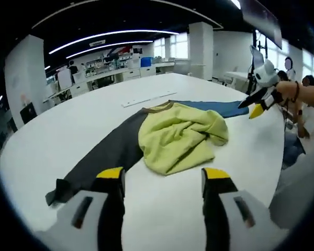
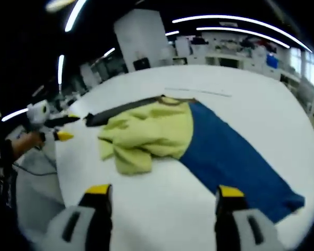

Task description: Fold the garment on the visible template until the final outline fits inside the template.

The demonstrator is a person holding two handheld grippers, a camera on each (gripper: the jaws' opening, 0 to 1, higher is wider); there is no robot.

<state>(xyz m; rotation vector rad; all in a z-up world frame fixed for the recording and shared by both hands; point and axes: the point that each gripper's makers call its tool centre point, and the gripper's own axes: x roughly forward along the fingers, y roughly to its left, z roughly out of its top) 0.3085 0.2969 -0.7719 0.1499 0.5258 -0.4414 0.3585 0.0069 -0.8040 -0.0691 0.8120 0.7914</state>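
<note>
A garment lies on the white table [image 1: 68, 130]. Its yellow-green body [image 1: 178, 137] is crumpled in a heap, a dark grey sleeve [image 1: 107, 154] runs out toward my left gripper, and a blue sleeve [image 1: 217, 107] runs the other way. My left gripper [image 1: 163, 175] is open just short of the heap, holding nothing. In the right gripper view the yellow-green heap [image 2: 146, 137] sits left of the long blue sleeve [image 2: 235, 157], and the grey sleeve [image 2: 120, 112] lies beyond. My right gripper [image 2: 165, 191] is open over bare table, near the blue sleeve's end.
A thin pale strip [image 1: 146, 99] lies flat on the table beyond the collar. The table edge [image 1: 282, 157] curves close on the right. A hand holds the other gripper [image 1: 259, 102] past the blue sleeve. Benches, pillars and people stand in the background.
</note>
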